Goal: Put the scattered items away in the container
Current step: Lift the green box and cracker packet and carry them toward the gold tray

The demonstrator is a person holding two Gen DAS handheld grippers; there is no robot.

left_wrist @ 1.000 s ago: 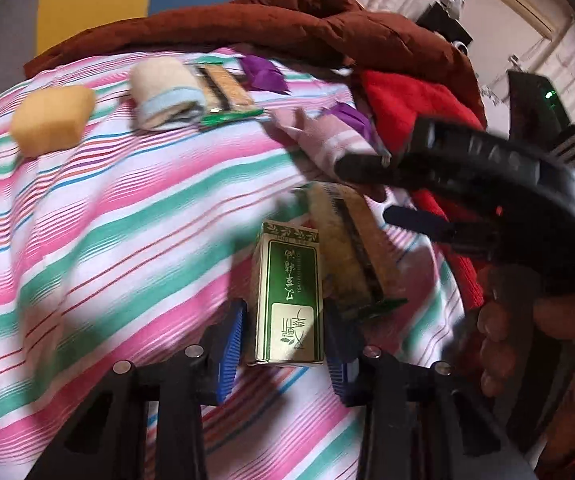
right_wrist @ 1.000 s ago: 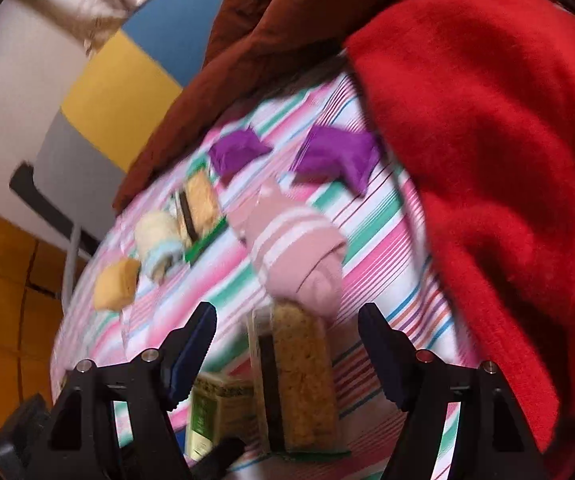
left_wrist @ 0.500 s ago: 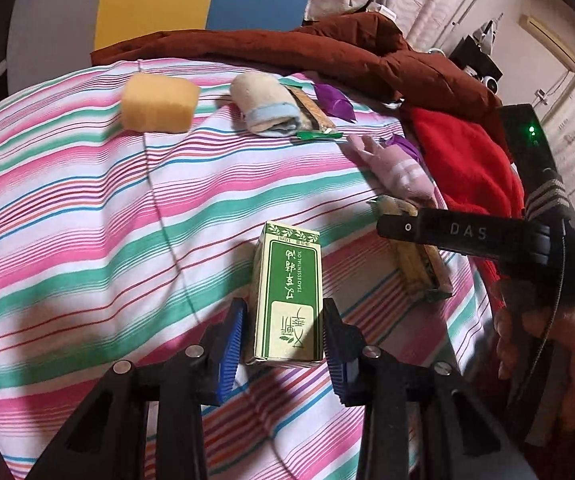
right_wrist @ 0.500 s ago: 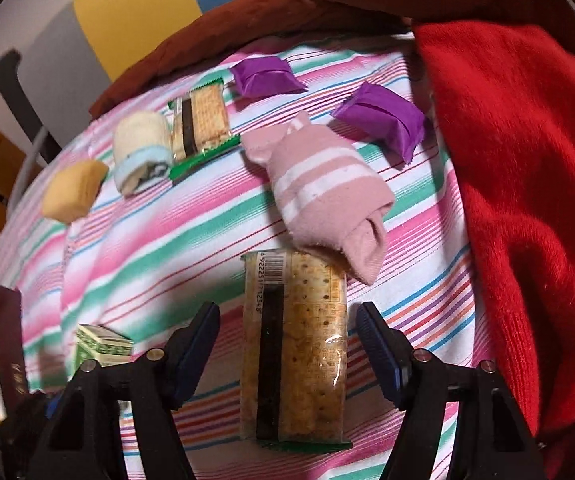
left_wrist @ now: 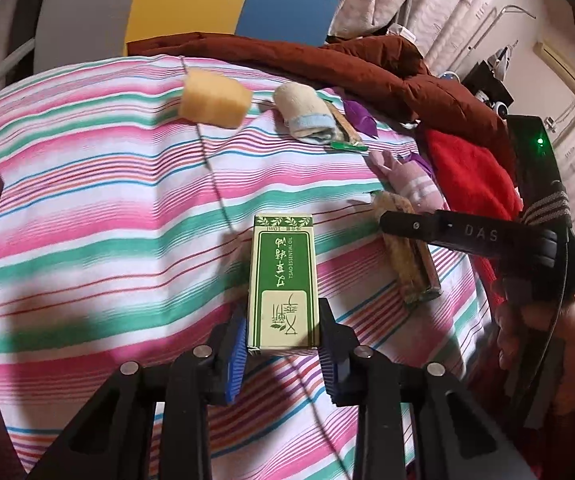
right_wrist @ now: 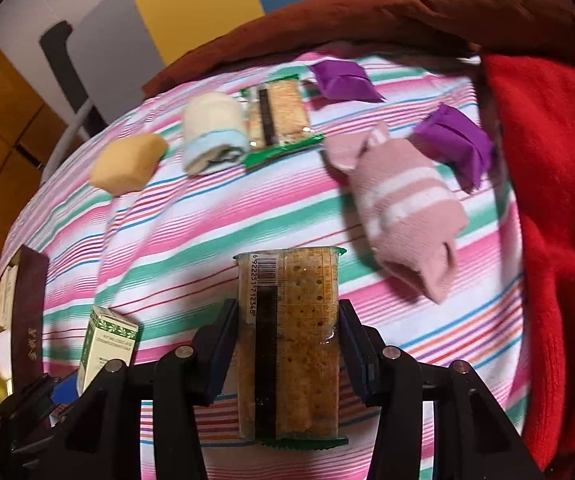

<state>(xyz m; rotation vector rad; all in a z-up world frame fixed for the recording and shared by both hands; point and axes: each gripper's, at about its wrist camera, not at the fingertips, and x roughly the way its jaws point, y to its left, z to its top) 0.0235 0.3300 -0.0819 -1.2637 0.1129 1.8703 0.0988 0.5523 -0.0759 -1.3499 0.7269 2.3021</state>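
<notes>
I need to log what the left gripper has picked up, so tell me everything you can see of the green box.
The green box is a small, slim cardboard carton, green on its face with a pale cream border and panel, leaf sprigs at the far end and printed characters. It looks intact and closed. It lies lengthwise along the left gripper, its near end clamped between the blue-padded jaws, over the striped cloth. Nothing else touches it.

Warm, fairly dim indoor light falls on the striped sheet (left_wrist: 127, 208), with soft dark shadows near the left in the left wrist view. Both fisheye views bend strongly and go black at the corners. Slight motion blur softens the far items; wrapper film (right_wrist: 287, 320) shows small glare.
</notes>
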